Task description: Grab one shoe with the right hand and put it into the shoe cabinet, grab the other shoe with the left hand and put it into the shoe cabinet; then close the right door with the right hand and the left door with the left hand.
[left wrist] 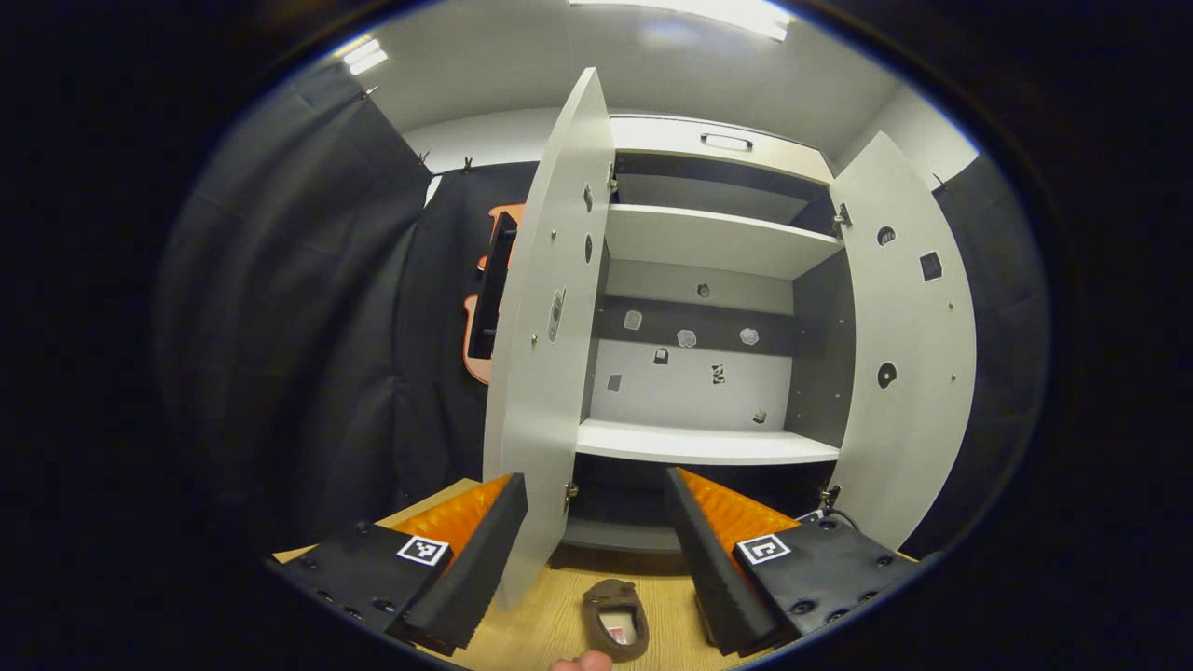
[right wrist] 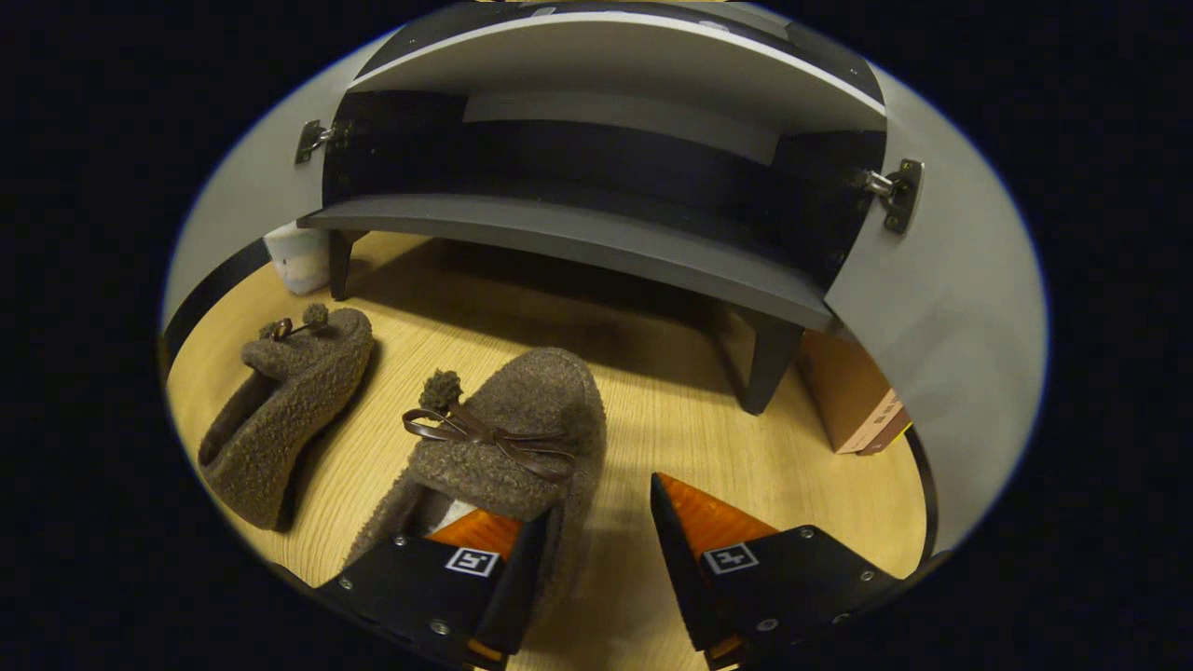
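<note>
The left gripper (left wrist: 596,559) hangs with its fingers apart, facing the shoe cabinet (left wrist: 713,447), whose two doors stand wide. Low over the wooden floor (right wrist: 671,410), the right gripper (right wrist: 601,559) is spread around one side wall of the near shoe (right wrist: 522,419), one finger inside its opening, not yet clamped. The other shoe (right wrist: 280,410) lies to its left, near the cabinet's foot.

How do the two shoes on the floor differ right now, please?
The near shoe has the right gripper open around its side wall, one finger inside; the far shoe lies untouched to its left. The near shoe's bow faces the camera; the far shoe's sits at its far end. Both are brown and fuzzy.
</note>
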### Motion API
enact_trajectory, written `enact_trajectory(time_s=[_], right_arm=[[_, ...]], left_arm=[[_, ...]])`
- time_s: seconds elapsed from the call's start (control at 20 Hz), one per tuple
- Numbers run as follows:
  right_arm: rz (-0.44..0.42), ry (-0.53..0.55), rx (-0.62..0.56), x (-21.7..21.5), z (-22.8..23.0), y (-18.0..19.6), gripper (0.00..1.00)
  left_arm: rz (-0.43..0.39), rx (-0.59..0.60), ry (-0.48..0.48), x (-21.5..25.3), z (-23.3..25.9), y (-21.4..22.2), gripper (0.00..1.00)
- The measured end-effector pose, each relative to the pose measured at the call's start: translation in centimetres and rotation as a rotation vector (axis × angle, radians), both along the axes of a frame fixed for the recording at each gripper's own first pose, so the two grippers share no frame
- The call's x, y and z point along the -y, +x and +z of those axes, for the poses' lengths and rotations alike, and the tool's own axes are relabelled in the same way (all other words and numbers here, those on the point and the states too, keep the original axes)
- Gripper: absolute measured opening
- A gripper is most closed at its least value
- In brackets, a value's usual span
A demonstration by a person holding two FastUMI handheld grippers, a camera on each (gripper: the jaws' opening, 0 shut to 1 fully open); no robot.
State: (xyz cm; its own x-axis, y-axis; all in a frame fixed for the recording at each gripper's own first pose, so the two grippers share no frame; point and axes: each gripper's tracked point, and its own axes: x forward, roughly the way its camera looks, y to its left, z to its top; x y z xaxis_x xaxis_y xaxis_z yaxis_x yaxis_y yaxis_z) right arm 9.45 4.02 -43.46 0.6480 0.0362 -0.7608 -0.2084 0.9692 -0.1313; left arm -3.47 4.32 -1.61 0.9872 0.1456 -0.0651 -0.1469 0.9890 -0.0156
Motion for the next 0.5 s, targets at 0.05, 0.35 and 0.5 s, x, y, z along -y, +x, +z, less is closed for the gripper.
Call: enact_trajectory(time_s=[0.05, 0.35, 0.5], right_arm=[[0.005, 0.023, -0.009, -0.5, -0.2, -0.1, 0.54], [0.036, -0.017, 0.071, -0.5, 1.3, -0.4, 0.05], [0.016, -0.012, 0.131, -0.2, 4.6, -0.9, 0.05]], left_arm=[[0.002, 0.003, 0.006, 0.0, 0.1, -0.1, 0.96], [-0.003, 0.003, 0.009, 0.1, -0.2, 0.0, 0.96], [-0.015, -0.004, 0.009, 0.5, -0.5, 0.3, 0.96]])
